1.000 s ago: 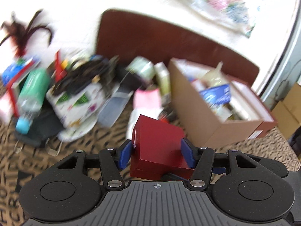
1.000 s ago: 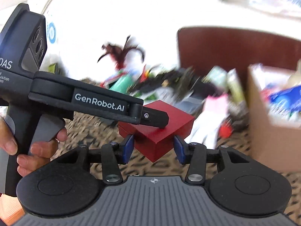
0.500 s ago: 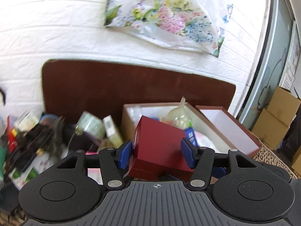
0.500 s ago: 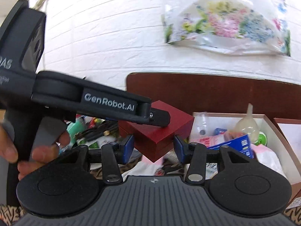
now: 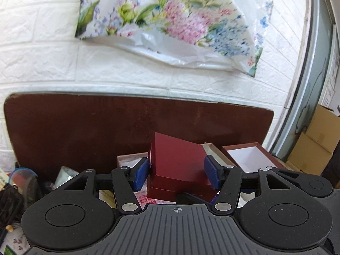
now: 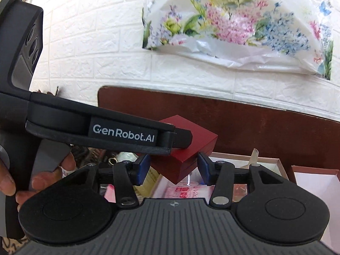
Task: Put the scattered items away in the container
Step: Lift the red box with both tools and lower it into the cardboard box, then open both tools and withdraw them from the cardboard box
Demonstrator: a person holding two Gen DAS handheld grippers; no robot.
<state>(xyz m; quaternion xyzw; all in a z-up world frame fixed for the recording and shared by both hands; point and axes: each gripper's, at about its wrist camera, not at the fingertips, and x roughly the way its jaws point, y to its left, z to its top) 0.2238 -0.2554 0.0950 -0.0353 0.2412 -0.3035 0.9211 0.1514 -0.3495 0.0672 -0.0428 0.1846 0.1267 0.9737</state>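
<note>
A dark red box (image 5: 178, 165) hangs in the air, tilted, and both grippers grip it. My left gripper (image 5: 177, 173) is shut on its two sides. In the right wrist view one of the left gripper's fingers (image 6: 182, 138) lies along the red box (image 6: 191, 144). My right gripper (image 6: 173, 166) holds the box's lower corner. Its jaws are opening slightly, with the pads still at the box's sides. Just below and behind stands the open cardboard container (image 6: 265, 159), with packets and a clear bottle inside. Its rim (image 5: 127, 158) shows past the left pad.
A second open box with a white inside (image 5: 250, 157) sits right of the container. A brown board (image 5: 85, 127) leans on the white brick wall under a floral plastic bag (image 5: 170, 21). Loose clutter (image 5: 63, 174) lies at left. Cardboard cartons (image 5: 314, 142) stand far right. A hand (image 6: 8, 182) holds the left gripper.
Both grippers have carried the red box up and to the right, from over the clutter to above the open container. The views have tipped up toward the wall.
</note>
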